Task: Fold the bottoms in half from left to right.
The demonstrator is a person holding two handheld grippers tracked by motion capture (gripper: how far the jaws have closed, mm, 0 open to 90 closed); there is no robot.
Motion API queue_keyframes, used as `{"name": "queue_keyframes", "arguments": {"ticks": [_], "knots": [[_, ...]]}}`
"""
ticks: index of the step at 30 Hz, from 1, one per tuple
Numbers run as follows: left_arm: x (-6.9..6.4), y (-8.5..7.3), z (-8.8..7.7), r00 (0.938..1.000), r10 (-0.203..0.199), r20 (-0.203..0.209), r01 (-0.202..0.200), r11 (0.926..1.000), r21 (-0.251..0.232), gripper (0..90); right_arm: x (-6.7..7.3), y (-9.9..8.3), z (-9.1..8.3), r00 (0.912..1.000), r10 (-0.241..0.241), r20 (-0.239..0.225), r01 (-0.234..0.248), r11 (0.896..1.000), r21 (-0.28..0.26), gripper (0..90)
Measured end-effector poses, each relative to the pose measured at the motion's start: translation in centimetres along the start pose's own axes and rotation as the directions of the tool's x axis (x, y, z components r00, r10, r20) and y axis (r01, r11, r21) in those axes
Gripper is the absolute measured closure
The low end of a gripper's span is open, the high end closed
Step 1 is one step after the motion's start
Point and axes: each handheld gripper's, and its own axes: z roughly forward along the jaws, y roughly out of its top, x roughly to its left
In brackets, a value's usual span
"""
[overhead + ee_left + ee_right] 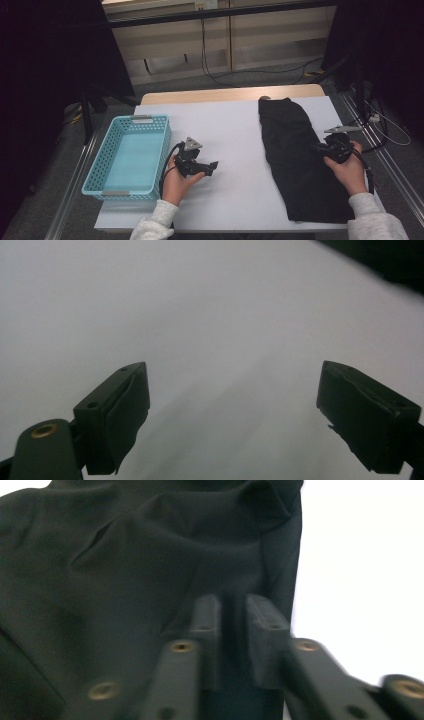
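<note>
the black garment (300,160) lies flat and long on the white table cover (230,130), running from the far edge of the cover down to the near edge, and everything else here sits in relation to it. the right gripper (320,148) is at the garment's right edge, about halfway along its length, with the person's right hand (347,170) behind it, just off the cloth. in the right gripper view the two black jaws stand close together with a narrow slot between them, and a ridge of dark fabric (150,555) rises into that slot; the cloth bunches and folds up just ahead of the fingertips (205,625), so the jaws look clamped on a pinch of the garment's edge. the white cover shows to the right of the cloth in that view.

well to the left of the garment, the left gripper (212,167) rests low over the bare white cover, held in the left hand (175,180). in the left gripper view its jaws stand wide apart with just plain white surface between the pads (125,415).

farther left again from the garment, beyond the left hand, a light blue plastic basket (97,165) sits at the cover's left edge.
</note>
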Motion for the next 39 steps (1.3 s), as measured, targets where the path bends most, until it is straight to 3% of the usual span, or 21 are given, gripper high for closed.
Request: {"name": "queue_keyframes", "arguments": {"ticks": [2, 5, 8, 11, 14, 15, 17, 20, 24, 31, 36, 39], "knots": [[0.0, -0.1, -0.1, 0.9999, 0.001, -0.011, -0.001, 1.0000, -0.006, 13.8, -0.1, 0.2, 0.1, 1.0000, 0.003, -0.001, -0.003, 1.000, 0.006, 88.3], [0.1, -0.2, -0.1, 0.9999, 0.002, -0.013, -0.002, 1.0000, -0.003, 13.8, -0.2, 0.3, 0.1, 0.9999, -0.015, -0.005, 0.015, 1.000, 0.012, 89.1], [0.1, -0.3, -0.2, 0.9998, -0.008, -0.019, 0.008, 1.0000, -0.004, 13.7, -0.6, 0.4, -0.4, 0.9992, -0.026, 0.030, 0.025, 1.000, 0.008, 89.3], [0.2, -0.3, -0.3, 0.9998, -0.001, -0.017, 0.001, 1.0000, 0.002, 13.7, -1.2, 0.3, -0.9, 0.9988, -0.012, 0.048, 0.012, 1.000, 0.002, 89.3], [0.2, -0.4, -0.3, 0.9997, -0.019, -0.013, 0.019, 0.9998, -0.002, 13.7, -1.3, 0.2, -1.1, 0.9984, -0.014, 0.055, 0.014, 1.000, -0.002, 88.7], [0.2, -0.5, -0.3, 0.9998, -0.009, -0.016, 0.009, 0.9999, 0.005, 13.7, -1.1, 0.2, -1.2, 0.9970, -0.032, 0.071, 0.031, 0.999, 0.005, 87.1], [0.2, -0.5, -0.3, 0.9998, -0.010, -0.016, 0.010, 0.9999, 0.003, 13.6, -0.7, 0.3, -1.1, 0.9969, -0.044, 0.065, 0.044, 0.999, -0.003, 72.6], [0.2, -0.6, -0.5, 0.9997, -0.015, -0.017, 0.015, 0.9999, 0.001, 13.3, 0.0, 0.6, -0.9, 0.9966, -0.071, 0.041, 0.072, 0.997, -0.023, 65.7], [0.4, -0.9, -0.8, 0.9996, -0.020, -0.019, 0.020, 0.9998, 0.002, 13.1, 0.9, 1.6, -0.7, 0.9990, -0.044, -0.003, 0.044, 0.997, -0.060, 53.3], [0.7, -1.5, -1.5, 0.9988, -0.036, -0.034, 0.035, 0.9994, -0.003, 12.8, 3.1, 3.6, 0.2, 0.9974, -0.037, -0.061, 0.031, 0.995, -0.099, 40.1], [0.8, -1.9, -1.8, 0.9981, -0.047, -0.039, 0.047, 0.9989, -0.001, 12.5, 4.9, 4.8, 1.4, 0.9943, -0.043, -0.098, 0.033, 0.994, -0.105, 35.5], [0.8, -2.0, -1.9, 0.9978, -0.051, -0.042, 0.051, 0.9987, -0.003, 12.3, 5.9, 5.3, 2.0, 0.9948, -0.048, -0.091, 0.037, 0.993, -0.114, 33.4]]}}
